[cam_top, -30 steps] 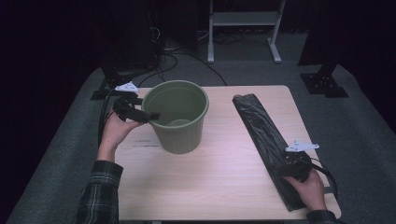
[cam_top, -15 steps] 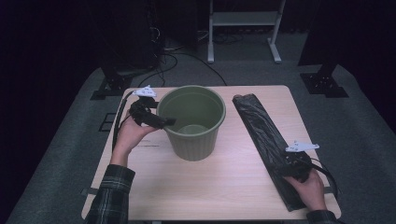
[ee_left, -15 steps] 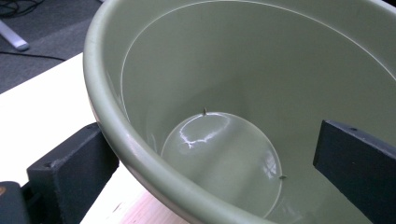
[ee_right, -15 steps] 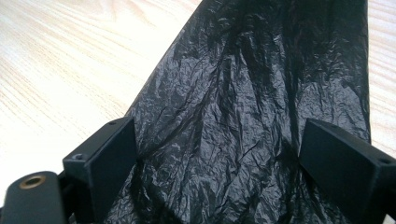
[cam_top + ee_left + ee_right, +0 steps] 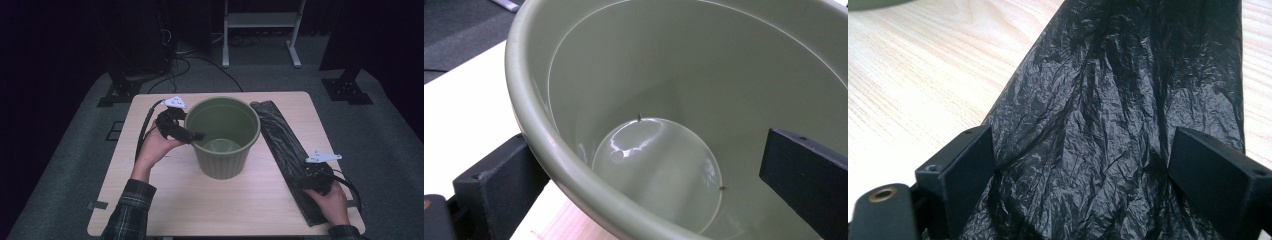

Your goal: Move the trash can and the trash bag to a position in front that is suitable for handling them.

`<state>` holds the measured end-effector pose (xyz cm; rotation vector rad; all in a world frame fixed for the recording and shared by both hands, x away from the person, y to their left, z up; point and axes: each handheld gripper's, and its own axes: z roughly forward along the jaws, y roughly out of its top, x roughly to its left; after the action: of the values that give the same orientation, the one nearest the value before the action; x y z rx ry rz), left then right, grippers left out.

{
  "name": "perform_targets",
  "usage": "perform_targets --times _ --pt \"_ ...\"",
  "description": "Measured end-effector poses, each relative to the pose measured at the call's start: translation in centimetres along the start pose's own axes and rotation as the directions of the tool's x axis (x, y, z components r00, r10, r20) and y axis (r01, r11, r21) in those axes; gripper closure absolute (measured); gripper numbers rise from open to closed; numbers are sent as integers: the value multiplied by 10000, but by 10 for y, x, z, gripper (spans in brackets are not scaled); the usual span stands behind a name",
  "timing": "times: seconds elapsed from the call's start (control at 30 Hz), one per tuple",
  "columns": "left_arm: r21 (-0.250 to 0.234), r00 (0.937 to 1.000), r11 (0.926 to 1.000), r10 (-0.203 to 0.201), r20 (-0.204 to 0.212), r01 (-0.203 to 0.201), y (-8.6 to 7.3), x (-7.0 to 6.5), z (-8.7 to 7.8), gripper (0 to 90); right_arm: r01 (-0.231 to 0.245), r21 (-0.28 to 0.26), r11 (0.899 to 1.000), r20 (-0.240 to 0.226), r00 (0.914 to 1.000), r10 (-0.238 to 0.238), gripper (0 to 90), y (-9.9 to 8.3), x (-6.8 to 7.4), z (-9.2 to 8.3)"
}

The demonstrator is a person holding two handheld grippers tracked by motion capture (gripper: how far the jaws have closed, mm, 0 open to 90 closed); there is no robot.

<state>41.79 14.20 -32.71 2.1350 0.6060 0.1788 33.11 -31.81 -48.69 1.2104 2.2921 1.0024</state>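
Left gripper straddles the bucket rim at 9 o'clock, one jaw inside, one outside; grip uncertain. Right gripper, jaws wide, flanks the black bag at 3 o'clock.

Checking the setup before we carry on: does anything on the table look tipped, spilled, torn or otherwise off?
Nothing stands out. The green bin stands upright on the table and is empty inside; the left gripper straddles its rim. The black bag lies flat, crinkled, beside it, with no visible tear.

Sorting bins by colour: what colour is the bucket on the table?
Olive green, the bucket; clearest in the high view.
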Motion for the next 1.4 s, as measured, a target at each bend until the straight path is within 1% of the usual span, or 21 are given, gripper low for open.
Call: perform_targets --times 0.1,0.27,0.33,0.4,0.47,0.53,0.63,0.7,0.8,0.83,0.9,1.0,1.03,1.1,1.23,1.3,1.4 --pt "120 9999 9999 102 82 -103 3 -7 3 0 -21 -6 10000 -1 10000 21 99 0 0 0" --pt "162 9992 9995 275 298 -280 6 -20 11 0 3 -6 10000 8 10000 -3 99 0 0 0" --pt "115 9987 9995 283 412 -288 6 -24 13 0 3 -7 10000 10 10000 -3 99 0 0 0" --pt "-16 9977 9995 307 612 -307 6 -28 15 0 7 -5 10000 7 10000 -7 99 0 0 0" --pt "-129 9976 9995 297 624 -289 6 -28 15 0 7 -6 10000 6 10000 -7 99 0 0 0" --pt "-215 9980 9994 288 569 -276 7 -26 13 0 9 -5 10000 5 10000 -9 99 0 0 0" --pt "-548 9989 9984 149 433 -126 8 -22 4 0 20 -6 10000 1 10000 -20 99 0 0 0" --pt "-755 9995 9971 119 304 -96 7 -20 -4 0 21 -6 10000 0 10000 -21 99 0 0 0" --pt "-1163 9999 9932 5 103 7 4 -19 -19 0 18 -7 10000 0 10000 -18 99 0 0 0" --pt "-1270 10000 9919 10 41 -5 1 -19 -26 0 20 -7 10000 -1 10000 -20 99 0 0 0" --pt "-1402 10000 9901 -14 -47 8 -4 -20 -34 0 14 -20 10000 4 10000 -14 99 0 0 0" --pt "-1503 9998 9886 -22 -214 -10 -15 -21 -45 0 20 -6 10000 1 10000 -20 99 0 0 0" --pt "-1513 9996 9885 -100 -255 61 -19 -21 -47 0 22 -9 10000 1 10000 -22 99 0 0 0" --pt "-1492 9994 9888 -116 -323 67 -28 -21 -52 0 21 -9 10000 4 10000 -21 99 0 0 0" --pt "-1361 9989 9907 -127 -457 63 -47 -23 -57 0 24 -9 10000 6 10000 -24 99 0 0 0" --pt "-1219 9987 9925 -43 -506 -19 -55 -25 -56 0 29 -6 10000 0 10000 -29 99 0 0 0" --pt "-1183 9982 9928 112 -586 -181 -71 -29 -52 0 34 -4 10000 -7 10000 -34 99 0 0 0"
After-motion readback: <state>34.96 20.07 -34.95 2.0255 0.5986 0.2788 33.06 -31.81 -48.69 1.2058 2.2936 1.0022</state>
